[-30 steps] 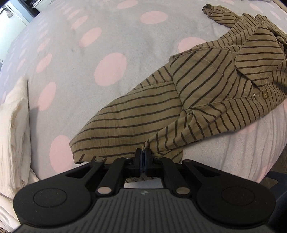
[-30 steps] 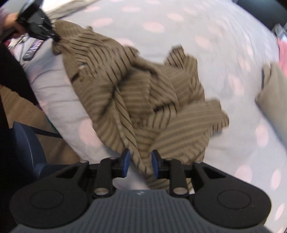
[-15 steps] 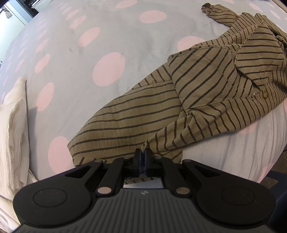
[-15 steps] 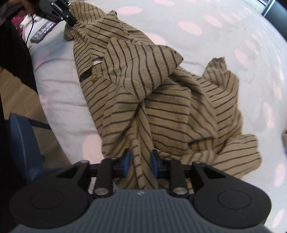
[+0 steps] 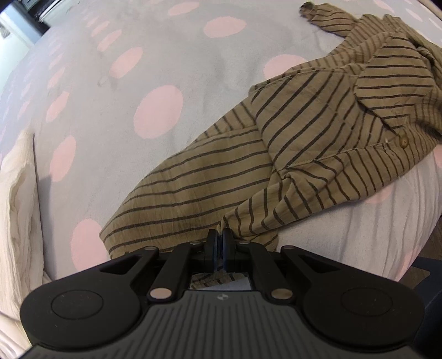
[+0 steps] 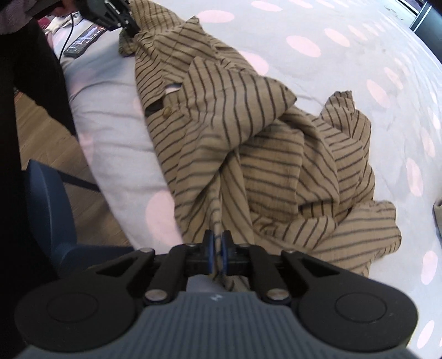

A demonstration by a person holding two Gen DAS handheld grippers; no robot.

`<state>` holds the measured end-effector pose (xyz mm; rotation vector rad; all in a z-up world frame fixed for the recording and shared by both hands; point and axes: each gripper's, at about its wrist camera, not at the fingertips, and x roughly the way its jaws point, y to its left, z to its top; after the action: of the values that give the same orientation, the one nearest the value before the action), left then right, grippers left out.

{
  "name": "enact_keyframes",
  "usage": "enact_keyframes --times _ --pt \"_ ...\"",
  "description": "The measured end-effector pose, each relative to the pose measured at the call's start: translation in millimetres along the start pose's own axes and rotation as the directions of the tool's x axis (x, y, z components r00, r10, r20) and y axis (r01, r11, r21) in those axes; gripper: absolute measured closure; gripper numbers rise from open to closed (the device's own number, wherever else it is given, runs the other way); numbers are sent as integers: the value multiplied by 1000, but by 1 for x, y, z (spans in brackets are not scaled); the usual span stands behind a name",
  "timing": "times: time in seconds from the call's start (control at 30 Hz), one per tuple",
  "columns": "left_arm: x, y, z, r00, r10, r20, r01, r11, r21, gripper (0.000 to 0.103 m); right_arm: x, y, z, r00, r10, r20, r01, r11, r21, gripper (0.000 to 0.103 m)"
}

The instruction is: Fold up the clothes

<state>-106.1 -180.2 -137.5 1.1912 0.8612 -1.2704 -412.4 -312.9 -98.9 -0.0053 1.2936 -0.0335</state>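
A tan shirt with dark stripes lies crumpled along the near edge of a bed. In the left wrist view my left gripper is shut on a pinched corner of the shirt's edge at the bottom of the picture. The right wrist view shows the same striped shirt bunched in folds, and my right gripper is shut on a narrow fold of its cloth at the bed's edge. At the top left of that view the left gripper holds the shirt's far corner.
The bed has a grey cover with pink dots. A white pillow lies at its left edge. Beside the bed are a blue chair, wooden floor and a dark device on a cable. Another cloth's edge shows at the right.
The right gripper's jaws closed from apart onto a fold of the shirt and sank toward the bed edge, and the shirt came out of blur. The left gripper kept its grip in place.
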Motion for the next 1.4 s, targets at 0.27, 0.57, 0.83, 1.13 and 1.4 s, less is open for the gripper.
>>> enact_keyframes --times 0.27,0.57,0.83,1.13,1.4 --pt "-15 -1 -6 991 -44 125 29 992 122 89 20 -4 17 999 40 -15 -40 999 0 91" --pt "-14 -24 -16 987 -89 131 40 940 338 73 24 -1 19 998 59 -15 -59 998 8 90" --pt "-38 -58 -46 966 -248 73 177 841 511 87 25 -5 19 997 75 -18 -75 997 24 90" --pt "-69 -37 -56 951 -295 88 232 874 427 85 19 -7 21 997 78 -11 -78 996 32 90" --pt "-73 -28 -58 978 -177 112 112 895 431 84 20 -6 22 997 73 -16 -73 997 26 90"
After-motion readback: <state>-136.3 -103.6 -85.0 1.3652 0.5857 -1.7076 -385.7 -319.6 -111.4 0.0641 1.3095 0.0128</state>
